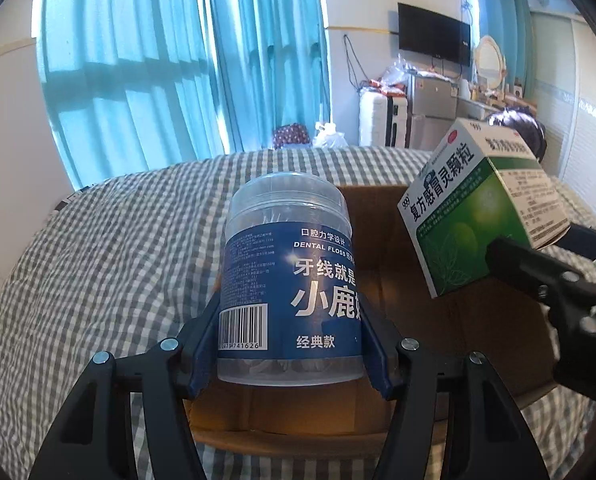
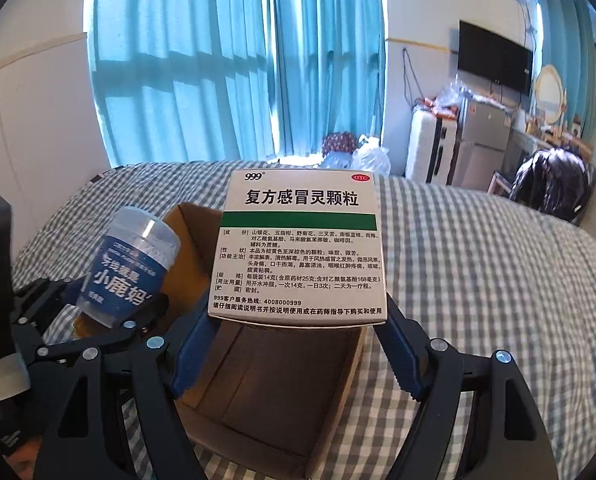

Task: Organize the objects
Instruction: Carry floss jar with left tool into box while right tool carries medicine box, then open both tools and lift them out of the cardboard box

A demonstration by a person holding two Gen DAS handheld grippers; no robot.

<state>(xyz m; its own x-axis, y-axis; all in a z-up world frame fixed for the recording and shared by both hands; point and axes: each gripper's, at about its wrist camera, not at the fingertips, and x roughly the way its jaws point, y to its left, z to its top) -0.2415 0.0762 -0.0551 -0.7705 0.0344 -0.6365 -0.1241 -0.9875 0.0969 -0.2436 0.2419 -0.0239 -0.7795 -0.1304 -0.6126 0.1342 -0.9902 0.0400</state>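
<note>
From the left wrist, the left gripper (image 1: 290, 344) squeezes a round, clear plastic floss jar (image 1: 290, 280) above the brown cardboard box (image 1: 457, 320) on the checked bed cover (image 1: 98, 260), and from the right wrist, the right gripper (image 2: 298, 344) pinches a flat-sided medicine carton (image 2: 301, 248) over that box.

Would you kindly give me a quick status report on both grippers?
Left gripper shut on blue-labelled clear plastic dental floss jar. Right gripper shut on green-and-white medicine box. Both over open brown cardboard box on checked bedsheet. Nothing obstructing.
</note>
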